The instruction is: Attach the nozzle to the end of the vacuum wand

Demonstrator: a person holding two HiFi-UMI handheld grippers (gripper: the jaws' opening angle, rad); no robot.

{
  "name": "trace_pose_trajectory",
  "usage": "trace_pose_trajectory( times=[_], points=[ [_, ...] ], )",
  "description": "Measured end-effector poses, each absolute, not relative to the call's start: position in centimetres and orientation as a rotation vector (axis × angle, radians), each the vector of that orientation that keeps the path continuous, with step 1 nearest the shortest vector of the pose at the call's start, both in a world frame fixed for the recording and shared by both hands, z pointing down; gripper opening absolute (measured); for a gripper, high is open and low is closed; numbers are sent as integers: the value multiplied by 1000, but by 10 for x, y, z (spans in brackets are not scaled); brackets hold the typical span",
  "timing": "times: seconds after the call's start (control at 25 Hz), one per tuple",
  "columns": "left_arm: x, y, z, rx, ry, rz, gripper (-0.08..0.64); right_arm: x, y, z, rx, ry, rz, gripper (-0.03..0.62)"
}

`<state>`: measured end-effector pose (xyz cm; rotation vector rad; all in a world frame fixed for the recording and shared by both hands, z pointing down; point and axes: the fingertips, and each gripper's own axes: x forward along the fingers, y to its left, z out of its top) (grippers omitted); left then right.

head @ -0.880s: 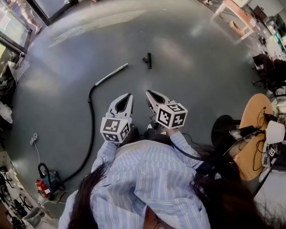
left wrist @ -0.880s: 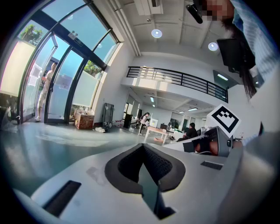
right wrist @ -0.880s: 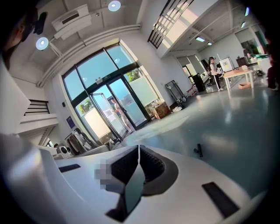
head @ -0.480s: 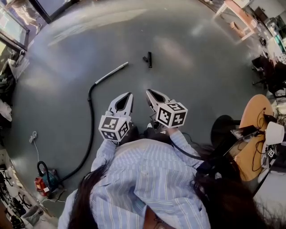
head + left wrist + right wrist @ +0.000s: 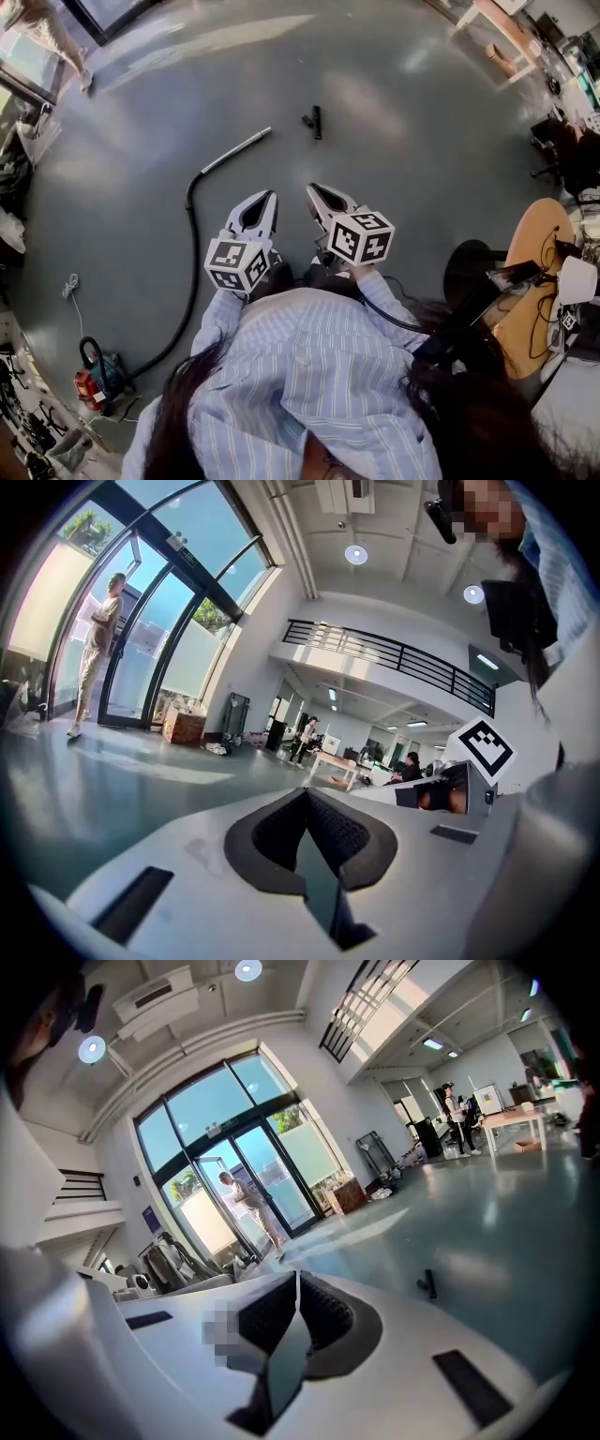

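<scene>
Both claws are closed and empty: the left gripper (image 5: 305, 794) has its pads pressed together, and the right gripper (image 5: 297, 1283) is the same. They're held side by side just in front of the person's striped shirt (image 5: 300, 375), tips angled toward the grey floor (image 5: 422, 159).

The nozzle (image 5: 314, 122) is a small black piece lying on the floor ahead of the right gripper, well apart from both grippers. It also shows in the right gripper view, to the right of the jaws. The vacuum wand (image 5: 234, 152) is a silver tube flat on the floor to the left of the nozzle, not touching it. A black hose (image 5: 192, 253) runs from the wand back past the left gripper to a red-and-teal unit (image 5: 94, 380) at the lower left edge. That's probably the vacuum body, but it's too small and warped to be sure.

Around: a round wooden table (image 5: 539, 220) with cables on it at right, and a dark stool (image 5: 466, 267) beside it.

Shirt and hair (image 5: 469, 412) cover the bottom of the head view and hide the floor under the person. The nozzle's shape is hard to make out at this size.
</scene>
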<state>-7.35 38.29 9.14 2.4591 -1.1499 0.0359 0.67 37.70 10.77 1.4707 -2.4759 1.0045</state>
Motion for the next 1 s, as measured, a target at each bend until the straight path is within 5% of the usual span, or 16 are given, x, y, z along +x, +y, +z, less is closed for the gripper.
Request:
trace_pose_trajectory(
  times=[1.0],
  points=[
    [-101,337,125,2408,-1059,50,6,-9,347,134,1538,-2383,1019,18]
  ],
)
